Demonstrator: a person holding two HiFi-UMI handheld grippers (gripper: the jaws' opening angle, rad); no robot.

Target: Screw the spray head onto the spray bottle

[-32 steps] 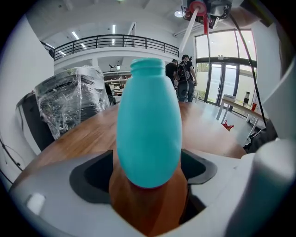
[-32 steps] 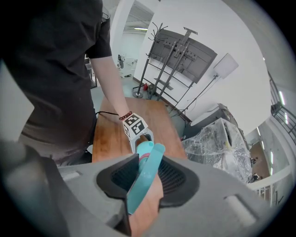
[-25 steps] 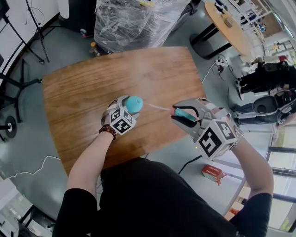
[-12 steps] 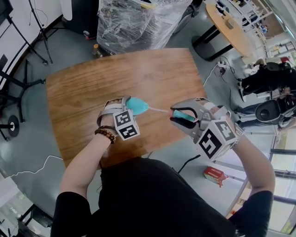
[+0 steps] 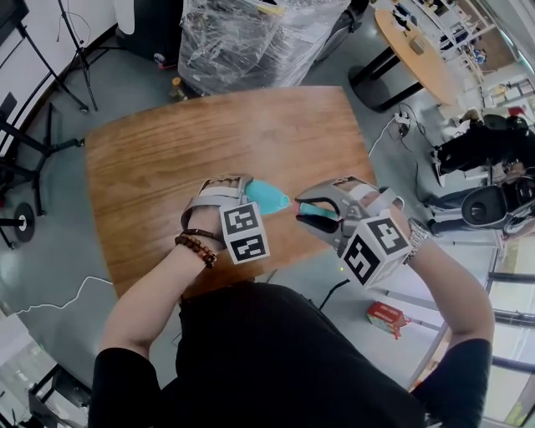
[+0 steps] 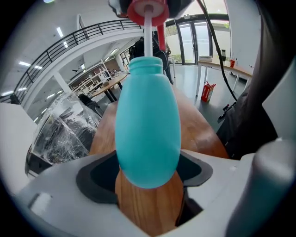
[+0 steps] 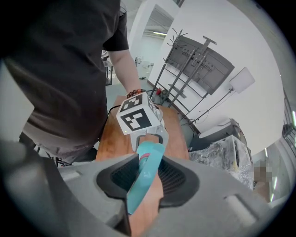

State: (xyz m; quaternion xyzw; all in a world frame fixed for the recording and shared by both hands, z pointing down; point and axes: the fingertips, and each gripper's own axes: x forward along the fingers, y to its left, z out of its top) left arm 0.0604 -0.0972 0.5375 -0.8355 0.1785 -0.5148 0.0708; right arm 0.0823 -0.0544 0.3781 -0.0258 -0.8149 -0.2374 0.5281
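Note:
My left gripper (image 5: 261,197) is shut on a teal egg-shaped spray bottle (image 5: 269,197), held above the wooden table (image 5: 192,142) with its neck toward the right. My right gripper (image 5: 311,214) is shut on the teal spray head (image 5: 319,211), close to the bottle's mouth. In the left gripper view the bottle (image 6: 148,125) sits between the jaws of the left gripper (image 6: 148,178). The white dip tube (image 6: 148,34) runs down into the bottle's neck from the red collar (image 6: 147,11) just above. In the right gripper view the spray head (image 7: 144,173) lies between the pads of the right gripper (image 7: 143,183).
A plastic-wrapped stack (image 5: 251,33) stands beyond the table's far edge. A round table (image 5: 410,42) is at the back right. Black stands (image 5: 33,125) line the left side. A red box (image 5: 386,316) and a cable lie on the floor at the right.
The left gripper has risen, rolled and carried the bottle right toward the spray head. The stretch of dip tube that showed between them has slid into the bottle. The right gripper shifted slightly left.

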